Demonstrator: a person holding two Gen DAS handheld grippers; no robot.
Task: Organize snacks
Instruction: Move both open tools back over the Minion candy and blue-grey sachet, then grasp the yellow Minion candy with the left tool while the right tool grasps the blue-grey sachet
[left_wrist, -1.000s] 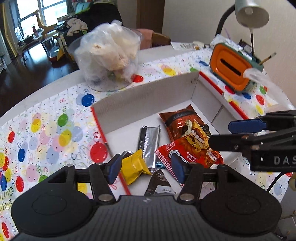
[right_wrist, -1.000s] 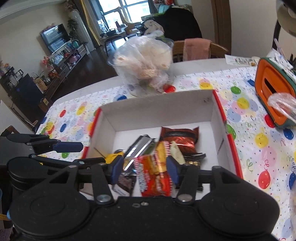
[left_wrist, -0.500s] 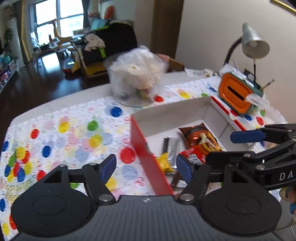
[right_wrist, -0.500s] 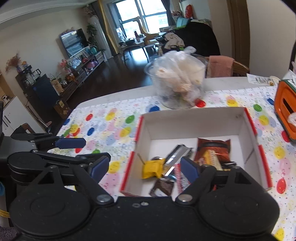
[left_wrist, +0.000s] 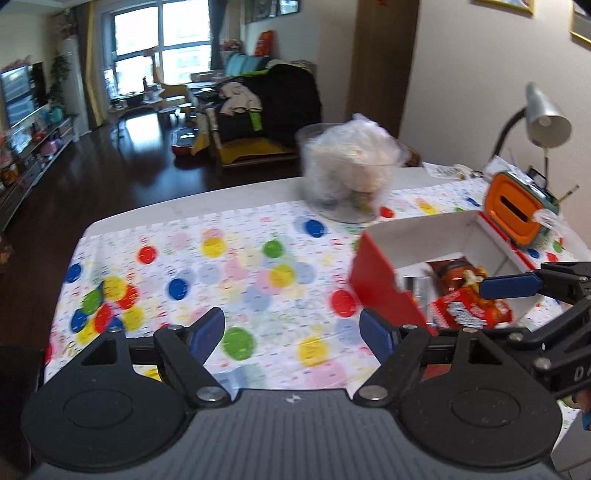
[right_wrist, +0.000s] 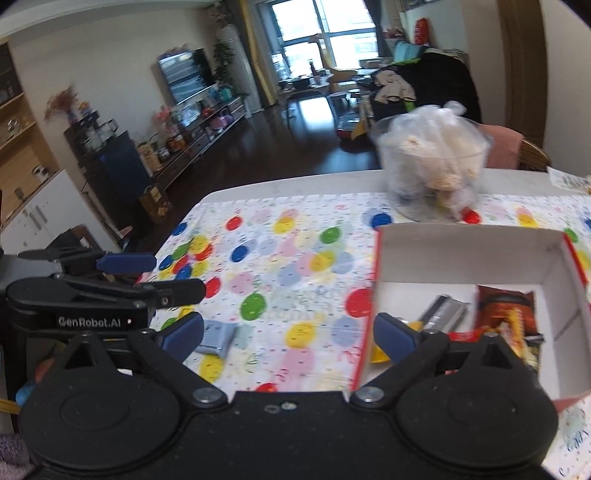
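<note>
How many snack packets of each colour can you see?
Silver packet: 1
Yellow packet: 1
Brown packet: 1
Red packet: 1
Pale blue packet: 1
Total: 5 showing; others may be hidden.

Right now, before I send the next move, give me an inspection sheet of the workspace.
Surface: table under a balloon-print cloth.
Job's things: box holding snacks; blue packet outside on the cloth.
Clutter: bagged bowl, orange case, lamp.
Grippers: left gripper and right gripper empty, jaws opening.
Cables: nothing seen.
Surroundings: living room, TV, windows.
</note>
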